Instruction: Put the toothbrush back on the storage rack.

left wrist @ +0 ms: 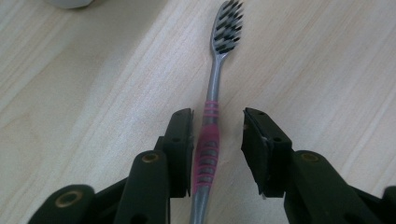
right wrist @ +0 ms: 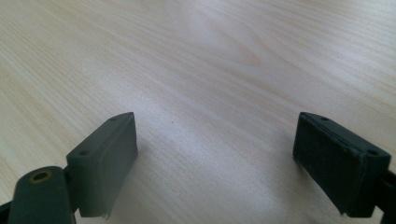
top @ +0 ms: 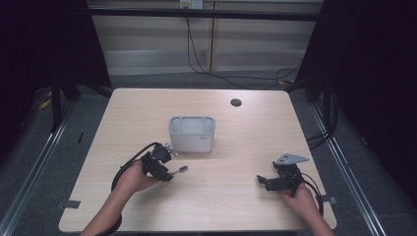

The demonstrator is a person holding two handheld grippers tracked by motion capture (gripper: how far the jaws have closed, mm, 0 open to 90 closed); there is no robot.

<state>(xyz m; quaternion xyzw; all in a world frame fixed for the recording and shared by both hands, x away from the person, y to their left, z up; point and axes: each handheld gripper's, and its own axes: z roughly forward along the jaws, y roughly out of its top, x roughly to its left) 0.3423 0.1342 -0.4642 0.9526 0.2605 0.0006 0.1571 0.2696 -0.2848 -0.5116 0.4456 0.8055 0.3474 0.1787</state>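
flat on the table, grey toothbrush (left wrist: pixel 215 79), pink-ribbed grip, between parted left claw (left wrist: pixel 218 133).

Left gripper (top: pixel 166 173): black body, silvery metal fitting on its top at 1 o'clock from the hand. A black cable loops off it toward 8 o'clock along the forearm. In the left gripper view, two black arms each end in a flat rectangular pad (left wrist: pixel 183 144); brass-coloured rivets sit at the arm joints, small screw holes on the pad edges.

Right gripper (top: pixel 261 181): black body, grey three-cornered plate on top at 12 o'clock. Black cable curls off at 4 o'clock. In the right gripper view, its pads (right wrist: pixel 108 161) are matte black blocks with recessed screw holes; one brass rivet at 8 o'clock.

Forearms bare, no sleeves visible.
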